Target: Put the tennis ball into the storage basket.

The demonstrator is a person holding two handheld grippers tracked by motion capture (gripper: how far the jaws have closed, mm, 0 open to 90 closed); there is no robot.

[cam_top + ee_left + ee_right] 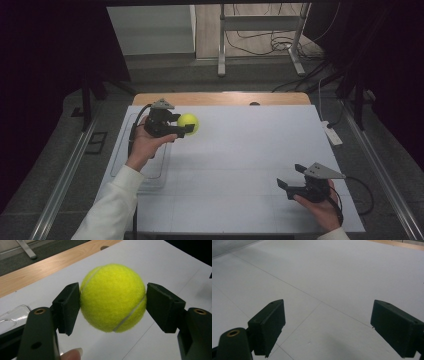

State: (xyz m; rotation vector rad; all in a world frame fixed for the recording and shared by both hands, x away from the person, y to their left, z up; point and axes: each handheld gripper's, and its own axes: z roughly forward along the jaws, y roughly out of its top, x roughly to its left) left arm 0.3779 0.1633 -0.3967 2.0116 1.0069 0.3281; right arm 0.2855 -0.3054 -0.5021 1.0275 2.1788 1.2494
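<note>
The left gripper (186,128) sits in the upper left of the high view, pinching a yellow tennis ball (188,123) between its two jaws. In the left gripper view the ball (113,298) sits mid-frame, one pad pressed against its left side and the other against its right, so the grip runs roughly across the widest part. The ball appears lifted off the white table sheet (240,165), just right of a clear plastic tray (122,160) that lies along the left edge of the sheet.

The right gripper (291,177) rests in the lower right of the high view with its jaws spread and nothing between them — the right gripper view looks out over bare white sheet (317,277).

To carry this step well, I would keep the squeeze steady rather than harder: a felt ball is springy, and more pressure could pop it forward out of the pads. The pads hold only at two small spots, so move the hand smoothly and level — no quick wrist rolls. If the ball is meant for the tray, bring it low over the tray floor before letting the jaws part, since a round ball released from height will likely bounce and roll away across the smooth sheet.
</note>
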